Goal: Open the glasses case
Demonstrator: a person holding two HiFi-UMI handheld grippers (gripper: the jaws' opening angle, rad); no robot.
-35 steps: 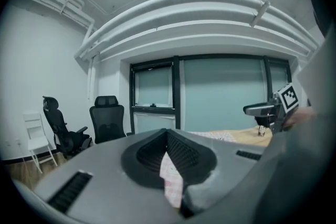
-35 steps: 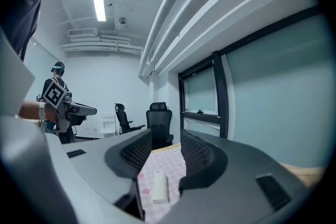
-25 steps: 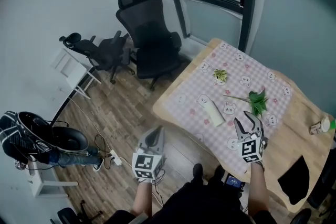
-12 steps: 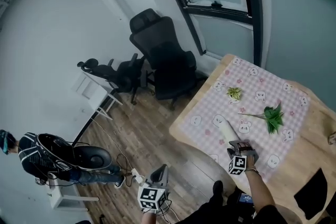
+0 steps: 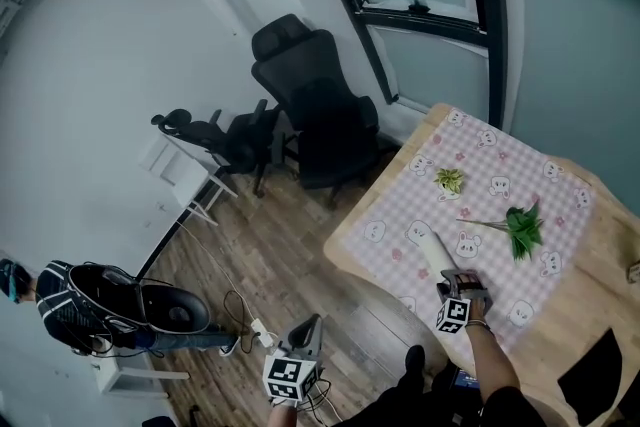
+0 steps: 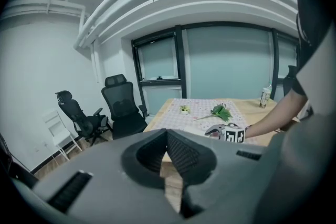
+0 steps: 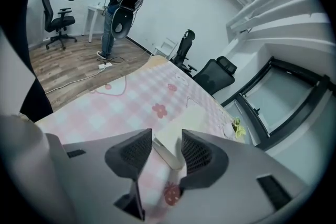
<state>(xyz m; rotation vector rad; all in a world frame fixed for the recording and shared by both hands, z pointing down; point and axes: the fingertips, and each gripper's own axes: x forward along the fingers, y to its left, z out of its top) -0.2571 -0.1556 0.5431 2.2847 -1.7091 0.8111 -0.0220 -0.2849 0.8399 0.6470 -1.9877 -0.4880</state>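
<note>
The glasses case [image 5: 430, 253], a cream oblong box, lies on the pink checked cloth [image 5: 490, 165] near the table's front-left edge. My right gripper [image 5: 453, 279] is at its near end. In the right gripper view that end of the glasses case [image 7: 176, 136] fills the gap between the two pads, so the gripper is shut on it. My left gripper [image 5: 305, 331] hangs off the table over the wooden floor, well left of the case. In its own view the left gripper [image 6: 167, 132] is shut with nothing held, and the right gripper [image 6: 219, 129] shows ahead on the table.
A green leafy sprig [image 5: 520, 227] and a small potted plant [image 5: 448, 180] lie farther back on the cloth. A black flat object [image 5: 588, 387] sits at the table's near right. Office chairs [image 5: 315, 110] stand left of the table. A person [image 5: 80, 300] stands at lower left.
Over the last second my right gripper moved forward to the case's near end and shut on it. The left gripper sank lower in view. Almost nothing moved in the last half second.
</note>
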